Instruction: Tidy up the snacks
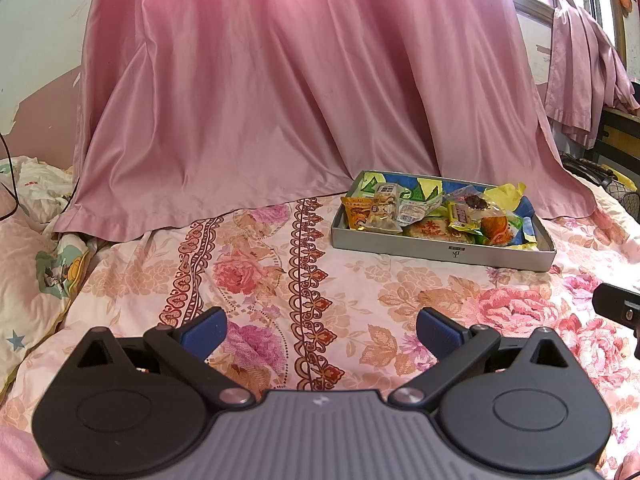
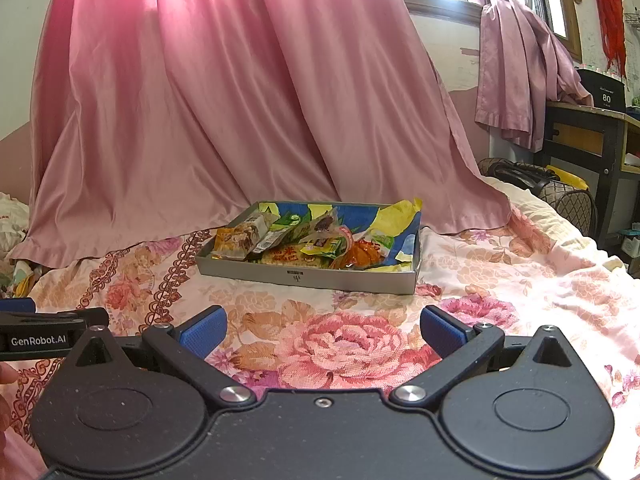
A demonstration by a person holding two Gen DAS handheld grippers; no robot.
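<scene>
A shallow grey cardboard box [image 1: 440, 249] [image 2: 308, 278] lies on the floral bedspread, filled with several wrapped snacks [image 1: 432, 216] [image 2: 304, 246] in orange, green, yellow and clear packets. My left gripper [image 1: 322, 330] is open and empty, well short of the box, which sits ahead to its right. My right gripper [image 2: 324, 332] is also open and empty, a short way in front of the box. The left gripper's side shows at the left edge of the right wrist view; the right gripper's tip peeks in at the right of the left wrist view.
A pink satin curtain [image 1: 280, 92] [image 2: 224, 100] drapes onto the bed just behind the box. A pillow [image 1: 36, 276] lies at the left. Bags [image 2: 556, 188] and a dark desk [image 2: 592, 140] stand beyond the bed's right edge.
</scene>
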